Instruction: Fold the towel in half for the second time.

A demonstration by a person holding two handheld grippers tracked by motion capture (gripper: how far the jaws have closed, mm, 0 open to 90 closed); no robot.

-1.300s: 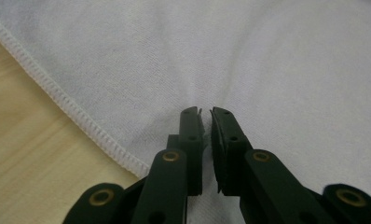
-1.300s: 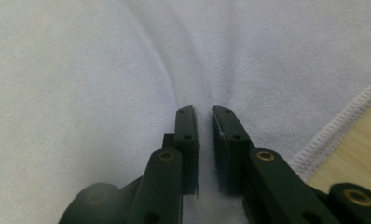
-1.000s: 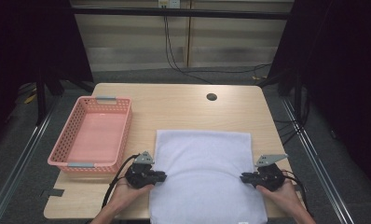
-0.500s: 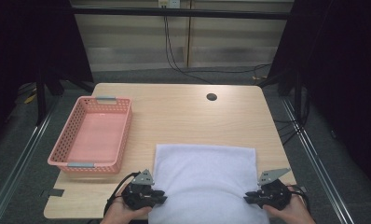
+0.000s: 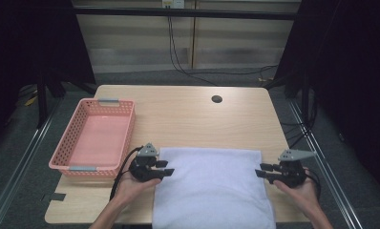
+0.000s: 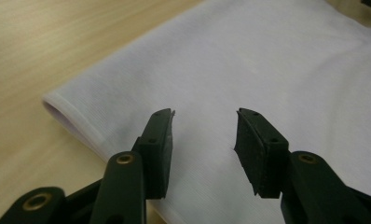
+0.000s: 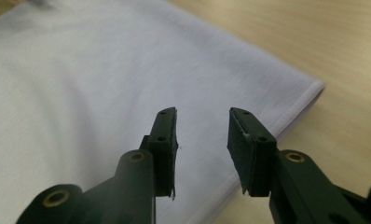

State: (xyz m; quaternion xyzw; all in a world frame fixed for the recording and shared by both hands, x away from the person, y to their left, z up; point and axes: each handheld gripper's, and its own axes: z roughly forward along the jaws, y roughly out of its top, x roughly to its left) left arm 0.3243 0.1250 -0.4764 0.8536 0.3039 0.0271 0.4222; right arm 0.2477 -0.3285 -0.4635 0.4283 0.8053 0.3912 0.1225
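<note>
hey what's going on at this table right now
A person is folding a white towel with a gripper in each hand. The towel lies folded at the near edge of the table, beside a pink basket. The left gripper and right gripper sit at its two side edges; their jaws have just been opening and hold nothing, so the towel lies free.

Beyond the white cloth (image 5: 212,188): bare table (image 5: 188,117) all the way to the far edge, open for passing. Left of the cloth, just beside its far corner: pink basket (image 5: 93,138), walled, blocking a low sweep. Right of the cloth: narrow bare strip.
</note>
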